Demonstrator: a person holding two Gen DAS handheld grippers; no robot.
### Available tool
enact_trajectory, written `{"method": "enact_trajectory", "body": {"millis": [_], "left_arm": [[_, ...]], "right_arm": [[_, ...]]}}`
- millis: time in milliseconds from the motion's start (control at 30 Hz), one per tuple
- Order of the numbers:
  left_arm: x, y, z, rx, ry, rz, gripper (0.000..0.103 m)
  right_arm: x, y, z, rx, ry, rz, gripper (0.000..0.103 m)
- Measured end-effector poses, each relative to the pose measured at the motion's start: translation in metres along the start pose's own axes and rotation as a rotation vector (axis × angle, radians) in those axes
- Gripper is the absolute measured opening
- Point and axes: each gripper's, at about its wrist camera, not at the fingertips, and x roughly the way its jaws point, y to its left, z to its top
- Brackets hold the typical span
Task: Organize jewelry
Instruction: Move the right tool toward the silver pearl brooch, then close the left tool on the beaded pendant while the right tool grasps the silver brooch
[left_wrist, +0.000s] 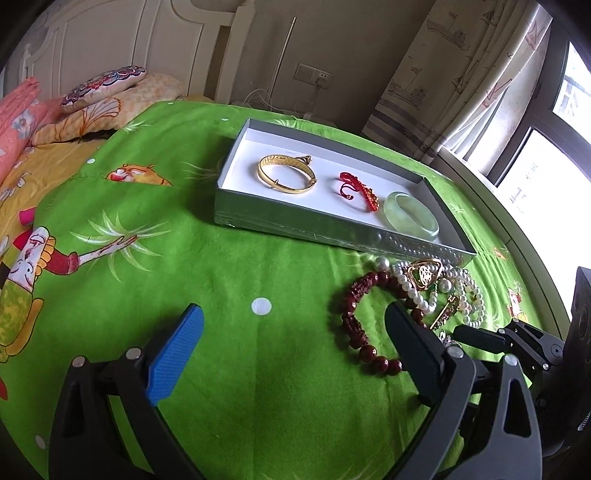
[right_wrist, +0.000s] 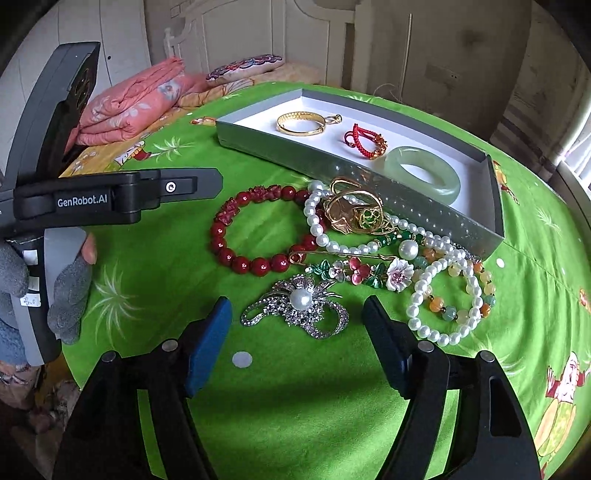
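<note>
Hovering over the green bedspread, we are holding the right tool open and empty, the silver rhinestone brooch with a central pearl lying between its fingertips, long axis left-to-right; the left tool, likewise open, is sitting farther left.

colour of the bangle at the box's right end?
Pale translucent green, jade-like. The bangle shows best in the right wrist view, lying inside the grey box.

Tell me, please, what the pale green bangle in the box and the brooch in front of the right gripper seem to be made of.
The bangle looks like jade or glass: milky, translucent green with a smooth polished shine. The brooch looks like silver-toned metal set with many small sparkling clear stones around one glossy white pearl-like bead; whether they are genuine cannot be told.
</note>
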Motion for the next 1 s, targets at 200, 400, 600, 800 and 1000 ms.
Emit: {"method": "enact_trajectory", "body": {"millis": [200,400,600,800,1000], "left_arm": [[-0.001,0.000,-0.001,0.002,-0.006,-0.001,0.097],[-0.006,-0.009,-0.002,0.056,-0.027,0.004,0.097],[-0.010,-0.049,-0.007,0.230,-0.019,-0.011,0.096],[0.006,-0.127,-0.024,0.553,-0.001,-0.015,0.076],[0.032,-0.154,-0.019,0.684,0.044,-0.049,0.040]], "right_arm": [[-0.009,-0.011,-0.010,0.003,-0.023,0.009,0.055],[-0.025,-0.043,-0.018,0.087,-0.049,0.011,0.037],[-0.026,-0.043,-0.026,0.061,-0.039,0.038,0.032],[-0.036,-0.054,-0.037,0.058,-0.047,0.014,0.031],[-0.057,-0.089,-0.064,0.127,-0.060,-0.047,0.031]]}}
